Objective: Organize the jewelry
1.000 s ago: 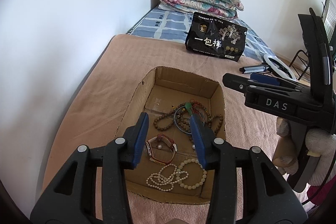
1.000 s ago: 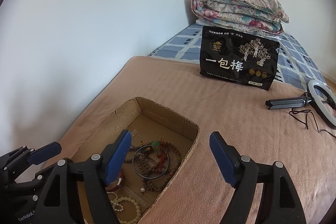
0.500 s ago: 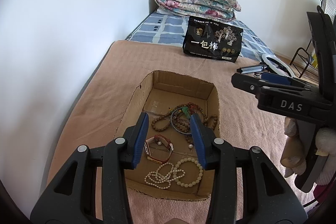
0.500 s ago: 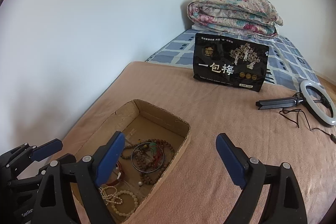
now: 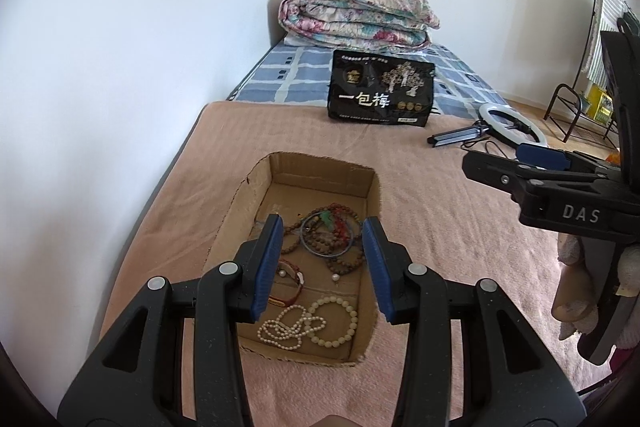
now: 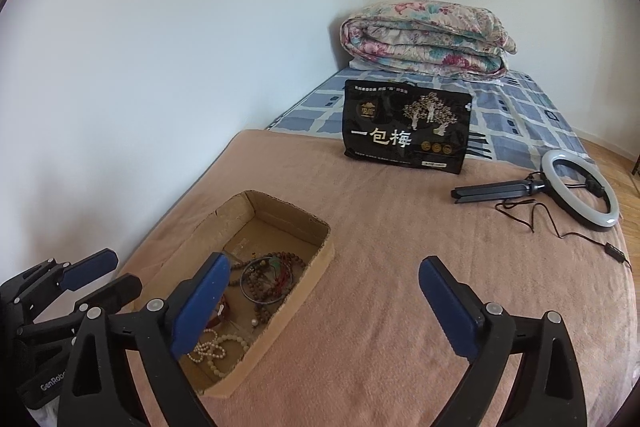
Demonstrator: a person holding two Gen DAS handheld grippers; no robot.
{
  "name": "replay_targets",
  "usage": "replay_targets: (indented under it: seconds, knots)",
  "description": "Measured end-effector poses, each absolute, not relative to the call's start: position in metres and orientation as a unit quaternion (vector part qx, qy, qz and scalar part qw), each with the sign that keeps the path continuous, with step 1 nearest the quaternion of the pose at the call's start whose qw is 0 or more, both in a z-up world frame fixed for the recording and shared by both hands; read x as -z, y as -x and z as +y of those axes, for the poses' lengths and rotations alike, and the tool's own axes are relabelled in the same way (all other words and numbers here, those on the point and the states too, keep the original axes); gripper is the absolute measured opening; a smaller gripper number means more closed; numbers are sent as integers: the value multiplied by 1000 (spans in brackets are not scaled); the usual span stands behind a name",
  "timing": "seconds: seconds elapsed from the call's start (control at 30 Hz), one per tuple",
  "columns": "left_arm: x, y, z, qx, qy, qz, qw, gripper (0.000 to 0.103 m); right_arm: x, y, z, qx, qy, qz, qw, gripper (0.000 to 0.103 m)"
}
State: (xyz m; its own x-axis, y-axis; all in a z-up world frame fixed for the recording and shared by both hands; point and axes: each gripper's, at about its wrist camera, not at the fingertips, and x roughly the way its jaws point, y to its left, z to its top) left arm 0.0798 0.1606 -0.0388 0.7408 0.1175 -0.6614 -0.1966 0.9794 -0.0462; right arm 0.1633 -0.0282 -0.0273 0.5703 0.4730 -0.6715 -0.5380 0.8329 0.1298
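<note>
Jewelry sits in a shallow cardboard box [image 5: 320,175] on the peach blanket [image 5: 440,227]; I take the box as landmark. Inside it, toward its far end, a tangle of brown bead strings [image 5: 344,259] with a thin dark bangle [image 5: 326,239] laid over them and a bit of green and red among them; mid-box, a watch with a reddish strap [image 5: 290,287]; at the near end, a white pearl strand [image 5: 286,329] touching a ring of larger pale beads [image 5: 334,323]; a lone pearl [image 5: 335,278] lies loose between tangle and pale ring.

My left gripper [image 5: 324,263] hangs above the box's near half, blue pads partly apart, nothing between them, no contact with any piece; jaws are opening slightly. My right gripper [image 6: 324,307] hangs over the box's right wall and the blanket beside it; its jaws are opening and already stand wide, empty, one pad over the box, the other over bare blanket. In the left view the right gripper shows to the right of the box, marked DAS, held in a gloved hand [image 5: 576,291].

Beyond the box: a black snack bag [image 6: 406,125] standing upright; behind that, a folded floral quilt [image 6: 424,41] on a blue checked sheet [image 6: 516,111]. Right of the box, well apart, a ring light [image 6: 580,193] lying flat with its folded black stand and a trailing cable. White wall [image 6: 160,47] left of the box.
</note>
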Motion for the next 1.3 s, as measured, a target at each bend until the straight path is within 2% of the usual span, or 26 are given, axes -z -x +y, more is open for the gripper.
replay_targets:
  seconds: [0.07,0.27,0.4,0.57,0.97,1.13,1.3]
  knots:
    - [35,-74,155,-81,57,346,933,52,23,-157,-38,-283,45,361,888,98]
    - [26,-57,136,-76,54,338,937,53,11,-136,-70,-277,33,355,892,101]
    - [22,-45,122,-73,47,329,940,66,7,-121,-90,-267,30,349,898,101]
    - [21,-32,106,-66,39,324,943,75,5,-108,-110,-259,25,349,900,103]
    - [19,-14,86,-61,24,319,945,82,4,-81,-136,-241,36,335,910,103]
    - [14,-9,90,-71,34,312,947,90,10,-76,-139,-235,41,332,913,103]
    - [10,-10,94,-80,38,307,948,91,13,-79,-143,-236,36,334,912,103]
